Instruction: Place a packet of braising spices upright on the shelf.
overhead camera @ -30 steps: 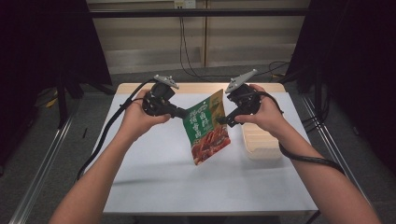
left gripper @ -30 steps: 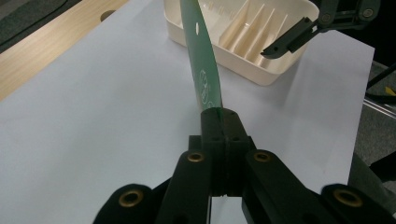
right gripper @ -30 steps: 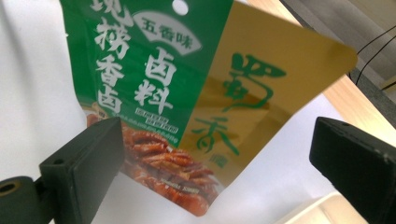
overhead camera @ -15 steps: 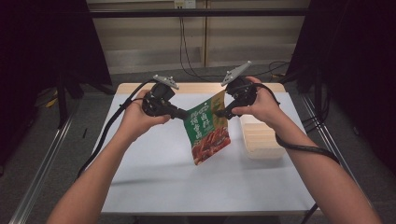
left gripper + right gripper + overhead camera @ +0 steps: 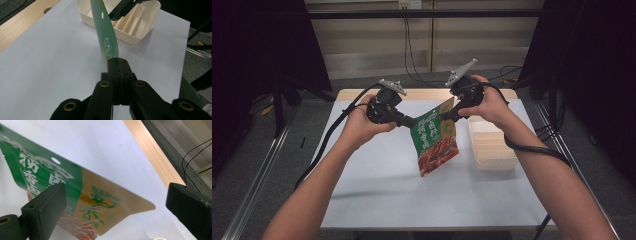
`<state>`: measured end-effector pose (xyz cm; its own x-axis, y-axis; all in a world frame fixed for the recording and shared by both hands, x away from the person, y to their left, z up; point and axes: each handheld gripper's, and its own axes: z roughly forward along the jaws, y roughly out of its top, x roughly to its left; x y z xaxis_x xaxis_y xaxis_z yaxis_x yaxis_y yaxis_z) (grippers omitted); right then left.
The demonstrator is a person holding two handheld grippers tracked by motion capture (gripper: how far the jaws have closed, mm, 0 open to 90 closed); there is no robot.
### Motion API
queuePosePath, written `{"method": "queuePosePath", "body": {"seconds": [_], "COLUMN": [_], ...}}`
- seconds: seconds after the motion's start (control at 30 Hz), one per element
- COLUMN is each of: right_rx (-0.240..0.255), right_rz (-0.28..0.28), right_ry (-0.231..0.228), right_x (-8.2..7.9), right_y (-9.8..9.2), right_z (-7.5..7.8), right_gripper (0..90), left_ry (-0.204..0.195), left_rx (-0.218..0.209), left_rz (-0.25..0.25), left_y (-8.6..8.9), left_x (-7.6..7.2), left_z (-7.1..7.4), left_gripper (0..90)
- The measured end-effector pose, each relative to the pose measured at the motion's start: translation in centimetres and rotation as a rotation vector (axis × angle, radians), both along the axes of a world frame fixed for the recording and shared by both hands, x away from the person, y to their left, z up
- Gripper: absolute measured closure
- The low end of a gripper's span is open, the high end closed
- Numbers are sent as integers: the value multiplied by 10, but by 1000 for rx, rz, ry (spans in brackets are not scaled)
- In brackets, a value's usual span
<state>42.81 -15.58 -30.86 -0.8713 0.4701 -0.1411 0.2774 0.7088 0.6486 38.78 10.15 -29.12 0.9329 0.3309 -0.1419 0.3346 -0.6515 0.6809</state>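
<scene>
A white-covered table (image 5: pixel 377 190) lies below both grippers, a cream divided tray (image 5: pixel 492 150) under the right hand. A green snack pouch (image 5: pixel 436 142) hangs in mid-air between the grippers. The left gripper (image 5: pixel 118 65) is clamped on its top corner. The right gripper (image 5: pixel 117 202) stands wide open around the opposite corner, pads not pressing. The pouch looks light, thin, floppy and slick; its flat sealed edges seem the safest hold.
</scene>
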Motion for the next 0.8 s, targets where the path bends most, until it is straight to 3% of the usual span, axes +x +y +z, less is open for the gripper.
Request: {"method": "queuePosePath", "body": {"seconds": [0.13, 0.17, 0.37, 0.4, 0.5, 0.6, 0.67, 0.73, 0.8], "right_rx": [4, -4, -17, -17, -31, -53, -61, -112, -129], "right_rz": [30, 67, 102, 132, 149, 176, 191, 200, 199], "right_ry": [12, 21, 21, 26, 20, 22, 23, 53, 64], "right_x": [1, 0, -5, -7, -10, -16, -17, -19, -20], "right_y": [3, 5, 10, 11, 13, 18, 19, 25, 26], "right_z": [1, 1, 1, 1, 2, 6, 6, 9, 10], "right_gripper": [56, 76, 92, 160, 196, 351, 394, 472, 491], "left_ry": [4, 6, 7, 3, 4, 2, -4, -13, -24], "left_rx": [9, 15, 5, -7, 4, 5, -11, -10, -3], "left_rz": [-3, 6, 20, 24, 42, 62, 70, 75, 82], "left_y": [0, 1, 1, 1, 2, 2, 2, 2, 3], "left_x": [2, 2, 4, 4, 7, 9, 11, 11, 11], "left_z": [1, 1, 1, 0, 2, 2, 2, 1, 1], "left_gripper": [900, 900, 900, 900, 900, 900, 900, 900, 900]}}
